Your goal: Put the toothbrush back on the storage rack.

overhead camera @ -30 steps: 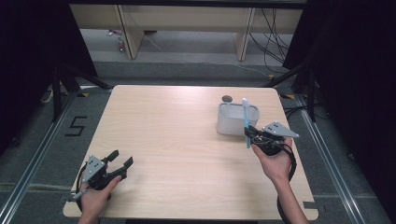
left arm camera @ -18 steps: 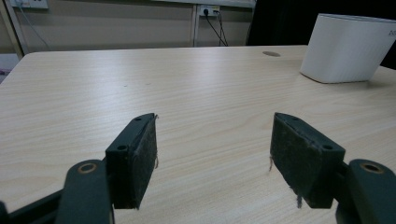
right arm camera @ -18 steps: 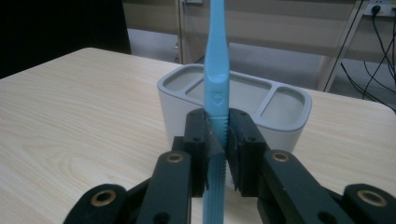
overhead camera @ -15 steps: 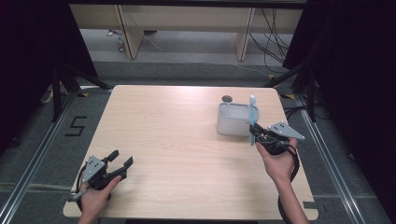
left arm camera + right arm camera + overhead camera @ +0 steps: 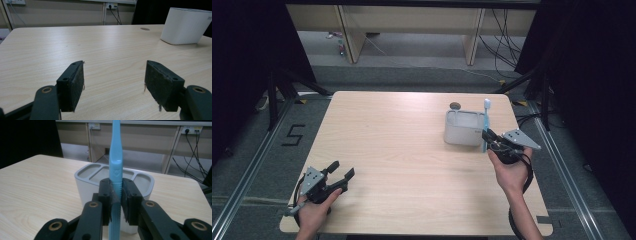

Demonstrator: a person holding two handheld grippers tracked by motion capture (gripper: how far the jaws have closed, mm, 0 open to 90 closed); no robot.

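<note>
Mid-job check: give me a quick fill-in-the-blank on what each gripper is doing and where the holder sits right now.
1. The right gripper is shut on a blue ____.
2. The toothbrush is held ____, head up.
3. The left gripper has its jaws ____, with nothing between them.
4. The grey-rimmed holder stands on the ____.

Missing words: toothbrush; upright; open; table

Readable markings on my feed

I read just one clear sign: a black "5" (image 5: 292, 135) marked on the grey floor (image 5: 252, 150) left of the table; the holder's (image 5: 183, 26) small print is too tiny.
</note>
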